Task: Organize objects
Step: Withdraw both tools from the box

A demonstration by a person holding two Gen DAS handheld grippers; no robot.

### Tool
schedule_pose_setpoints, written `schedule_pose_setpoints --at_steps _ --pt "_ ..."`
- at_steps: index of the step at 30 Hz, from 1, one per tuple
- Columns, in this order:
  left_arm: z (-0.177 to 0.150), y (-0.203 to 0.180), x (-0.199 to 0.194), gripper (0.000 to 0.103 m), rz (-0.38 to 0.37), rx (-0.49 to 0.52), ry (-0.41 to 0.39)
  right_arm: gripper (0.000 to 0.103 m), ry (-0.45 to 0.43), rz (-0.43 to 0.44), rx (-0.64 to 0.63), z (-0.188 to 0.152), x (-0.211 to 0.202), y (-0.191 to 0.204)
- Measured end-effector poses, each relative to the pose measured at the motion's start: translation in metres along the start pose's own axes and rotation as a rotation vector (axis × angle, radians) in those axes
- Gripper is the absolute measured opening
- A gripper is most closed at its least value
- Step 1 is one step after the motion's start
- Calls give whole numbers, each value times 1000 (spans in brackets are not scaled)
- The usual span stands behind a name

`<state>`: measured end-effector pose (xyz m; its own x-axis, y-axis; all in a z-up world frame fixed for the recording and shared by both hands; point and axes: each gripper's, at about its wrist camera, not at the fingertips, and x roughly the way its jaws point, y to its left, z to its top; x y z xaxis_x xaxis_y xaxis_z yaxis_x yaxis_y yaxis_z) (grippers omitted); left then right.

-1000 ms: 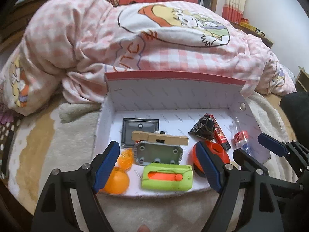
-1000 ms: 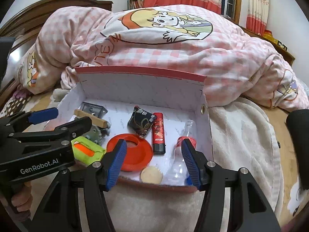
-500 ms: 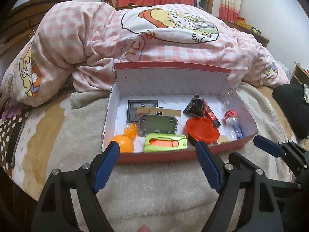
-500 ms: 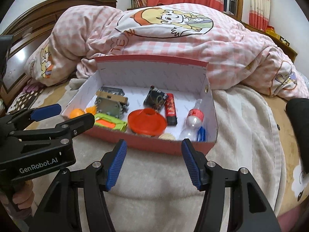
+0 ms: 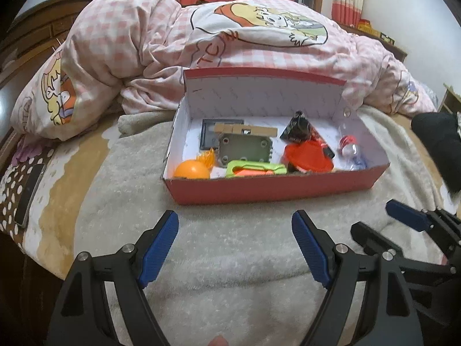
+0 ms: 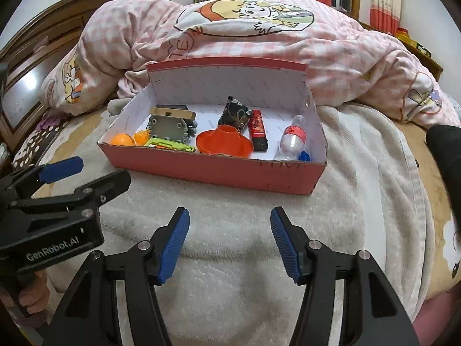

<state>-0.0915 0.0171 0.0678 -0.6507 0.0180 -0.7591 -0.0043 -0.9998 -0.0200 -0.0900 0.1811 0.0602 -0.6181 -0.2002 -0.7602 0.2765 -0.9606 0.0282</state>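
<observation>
Red cardboard box (image 6: 219,173) sits on the bed's cream blanket (image 6: 245,259), its clutter gathered inside to keep things together, while the left claw (image 5: 234,248) and right claw (image 6: 229,242) hover nearby, both wide and empty.

Bare blanket (image 5: 230,245) before box (image 5: 273,186)

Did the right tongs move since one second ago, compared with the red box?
Yes. The right tongs backed away from the red box: earlier their tips overlapped its front wall, and now the towel shows between them.
</observation>
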Motion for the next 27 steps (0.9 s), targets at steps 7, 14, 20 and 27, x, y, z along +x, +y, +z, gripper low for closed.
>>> schedule_pose_setpoints --at_steps 7,14,20,27 --pt "-12 0 11 82 -9 -14 39 60 -10 -5 27 -6 0 -3" --pt "-14 -2 14 82 -9 -7 42 60 -4 -12 21 -9 5 -2" --pt "-15 -3 17 82 -16 -13 56 60 1 -11 27 -11 6 -3" --pt "-16 -3 17 82 -18 -14 56 60 -1 -11 29 -11 7 -3"
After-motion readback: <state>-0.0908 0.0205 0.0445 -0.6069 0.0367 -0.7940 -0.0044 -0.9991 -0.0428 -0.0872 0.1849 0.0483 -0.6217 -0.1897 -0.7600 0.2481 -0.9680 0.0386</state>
